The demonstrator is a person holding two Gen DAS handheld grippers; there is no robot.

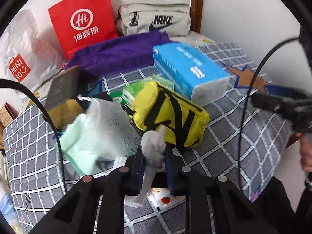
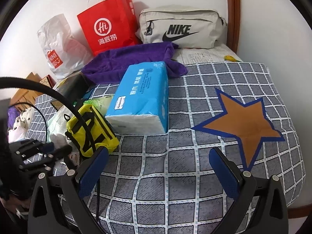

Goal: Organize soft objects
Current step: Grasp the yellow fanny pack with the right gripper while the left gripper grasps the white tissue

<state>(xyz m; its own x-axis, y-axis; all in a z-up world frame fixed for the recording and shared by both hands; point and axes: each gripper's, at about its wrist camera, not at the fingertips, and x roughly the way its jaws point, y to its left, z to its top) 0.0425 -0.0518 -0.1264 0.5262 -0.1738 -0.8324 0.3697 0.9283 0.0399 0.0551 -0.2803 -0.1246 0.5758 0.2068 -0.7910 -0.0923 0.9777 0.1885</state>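
Note:
My left gripper [image 1: 154, 156] is shut on the corner of a translucent grey pouch [image 1: 105, 124] with pale green cloth inside; the pouch hangs blurred to the left, above the checked blanket [image 1: 224, 156]. A yellow bag with black straps [image 1: 169, 113] lies just ahead of it, beside a blue tissue pack [image 1: 187, 72] and a purple towel [image 1: 119, 52]. My right gripper [image 2: 158, 159] is open and empty over the blanket [image 2: 156, 185], near the tissue pack [image 2: 142, 97] and the yellow bag [image 2: 89, 130]. The left gripper [image 2: 48, 152] shows at the left of the right wrist view.
A red paper bag [image 1: 81, 19], a grey Nike pouch [image 1: 156, 19] and a white Miniso plastic bag [image 1: 19, 58] stand along the wall. A dark box [image 1: 62, 89] lies left. A brown star [image 2: 245, 120] marks the blanket on the right. A wooden bed frame [image 2: 232, 13] rises behind.

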